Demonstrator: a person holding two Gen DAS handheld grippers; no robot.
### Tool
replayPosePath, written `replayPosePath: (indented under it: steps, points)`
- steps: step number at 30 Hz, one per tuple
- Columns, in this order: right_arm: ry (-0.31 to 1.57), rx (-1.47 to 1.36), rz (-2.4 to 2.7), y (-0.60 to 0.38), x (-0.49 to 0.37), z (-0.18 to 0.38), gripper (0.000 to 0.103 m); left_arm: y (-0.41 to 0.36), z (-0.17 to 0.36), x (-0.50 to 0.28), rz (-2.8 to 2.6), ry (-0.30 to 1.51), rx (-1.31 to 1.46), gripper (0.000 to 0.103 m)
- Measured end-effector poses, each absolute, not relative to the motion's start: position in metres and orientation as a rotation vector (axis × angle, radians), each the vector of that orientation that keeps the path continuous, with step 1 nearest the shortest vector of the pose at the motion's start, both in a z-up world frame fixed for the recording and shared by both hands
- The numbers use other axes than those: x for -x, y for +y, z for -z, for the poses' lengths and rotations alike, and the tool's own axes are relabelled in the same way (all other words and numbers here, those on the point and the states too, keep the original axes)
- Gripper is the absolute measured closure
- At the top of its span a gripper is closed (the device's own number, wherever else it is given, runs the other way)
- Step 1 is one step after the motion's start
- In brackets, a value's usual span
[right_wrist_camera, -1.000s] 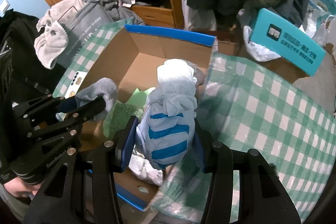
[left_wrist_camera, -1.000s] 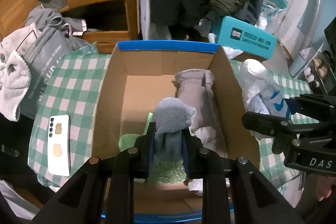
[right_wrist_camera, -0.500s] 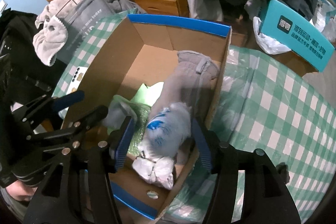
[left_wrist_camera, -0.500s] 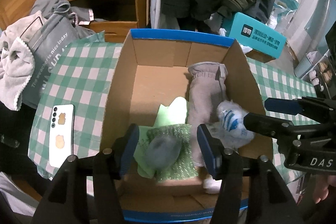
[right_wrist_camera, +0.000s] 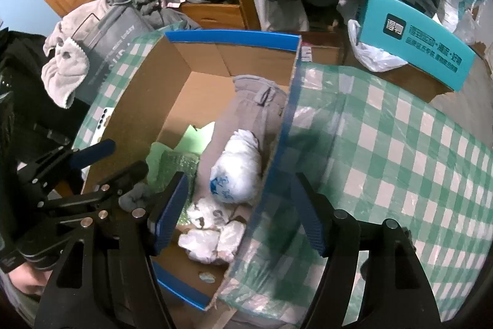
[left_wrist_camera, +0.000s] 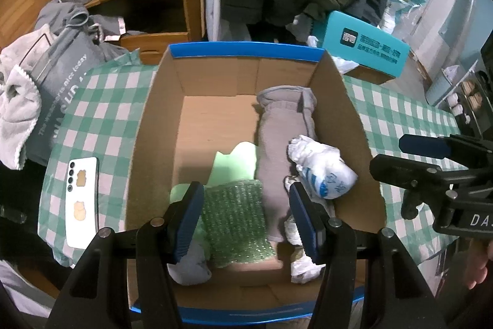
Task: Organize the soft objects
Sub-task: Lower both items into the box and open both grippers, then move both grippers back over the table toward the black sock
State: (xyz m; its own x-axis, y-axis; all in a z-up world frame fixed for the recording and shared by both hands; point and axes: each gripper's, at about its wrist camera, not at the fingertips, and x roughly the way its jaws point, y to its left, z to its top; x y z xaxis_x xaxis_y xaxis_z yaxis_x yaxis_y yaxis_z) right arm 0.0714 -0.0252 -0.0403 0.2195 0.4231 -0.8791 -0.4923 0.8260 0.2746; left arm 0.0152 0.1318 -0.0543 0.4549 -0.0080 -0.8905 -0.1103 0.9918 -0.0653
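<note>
An open cardboard box (left_wrist_camera: 246,50) with a blue rim stands on the green checked cloth. Inside it lie a grey garment (left_wrist_camera: 283,144), green bubble wrap (left_wrist_camera: 234,215), a rolled grey sock (left_wrist_camera: 191,264) at the near left and a white bundle with blue stripes (left_wrist_camera: 323,174) at the right. My left gripper (left_wrist_camera: 246,218) hangs open above the box with nothing gripped. My right gripper (right_wrist_camera: 240,215) straddles the box's right wall; its jaws are opening and the pads touch nothing. The striped bundle (right_wrist_camera: 237,174) lies loose below them, and the left gripper (right_wrist_camera: 120,158) shows at the left.
A white phone (left_wrist_camera: 81,199) lies on the cloth left of the box. A grey bag with a towel (left_wrist_camera: 61,88) sits beyond it. A teal carton (left_wrist_camera: 366,51) stands at the back right. Wooden cabinets and hanging dark coats fill the background. Checked cloth (right_wrist_camera: 400,144) spreads right of the box.
Both grippers opened. The grey sock fell from the left one to the box's near left corner. The striped bundle fell from the right one beside the grey garment.
</note>
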Motion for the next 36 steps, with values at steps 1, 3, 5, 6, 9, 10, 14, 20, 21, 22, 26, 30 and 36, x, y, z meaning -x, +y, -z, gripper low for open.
replayPosePath:
  steps: [1, 3, 5, 6, 9, 10, 14, 20, 21, 22, 26, 30, 36]
  points:
    - [1.191, 0.068, -0.631, -0.027, -0.071, 0.040, 0.032, 0.129, 0.054, -0.016, -0.055, 1.097, 0.117, 0.044]
    - [1.192, 0.067, -0.624, -0.033, -0.071, 0.041, 0.031, 0.124, 0.053, -0.016, -0.045, 1.096, 0.115, 0.044]
    - [1.192, 0.065, -0.615, -0.040, -0.070, 0.042, 0.031, 0.118, 0.052, -0.017, -0.032, 1.091, 0.110, 0.044]
    - [1.192, 0.064, -0.610, -0.043, -0.070, 0.042, 0.030, 0.115, 0.051, -0.018, -0.028, 1.090, 0.107, 0.044]
    - [1.192, 0.057, -0.593, -0.057, -0.070, 0.043, 0.030, 0.101, 0.047, -0.020, 0.001, 1.078, 0.091, 0.042]
    - [1.193, 0.053, -0.584, -0.062, -0.070, 0.044, 0.030, 0.097, 0.047, -0.020, 0.007, 1.076, 0.086, 0.042]
    - [1.195, 0.035, -0.545, -0.085, -0.071, 0.047, 0.029, 0.077, 0.043, -0.025, 0.049, 1.070, 0.054, 0.042]
    - [1.198, 0.003, -0.488, -0.123, -0.070, 0.052, 0.029, 0.052, 0.040, -0.028, 0.089, 1.066, 0.021, 0.042]
    - [1.199, -0.001, -0.480, -0.128, -0.071, 0.053, 0.029, 0.050, 0.040, -0.029, 0.093, 1.066, 0.019, 0.042]
    - [1.199, -0.009, -0.468, -0.136, -0.070, 0.054, 0.029, 0.045, 0.040, -0.030, 0.100, 1.067, 0.014, 0.042]
    - [1.200, -0.026, -0.437, -0.159, -0.069, 0.058, 0.029, 0.029, 0.040, -0.033, 0.127, 1.071, 0.002, 0.037]
    - [1.209, -0.044, -0.400, -0.180, -0.069, 0.063, 0.027, 0.008, 0.040, -0.034, 0.154, 1.065, -0.028, 0.032]
    - [1.218, -0.058, -0.346, -0.212, -0.067, 0.073, 0.027, -0.022, 0.046, -0.036, 0.199, 1.079, -0.065, 0.032]
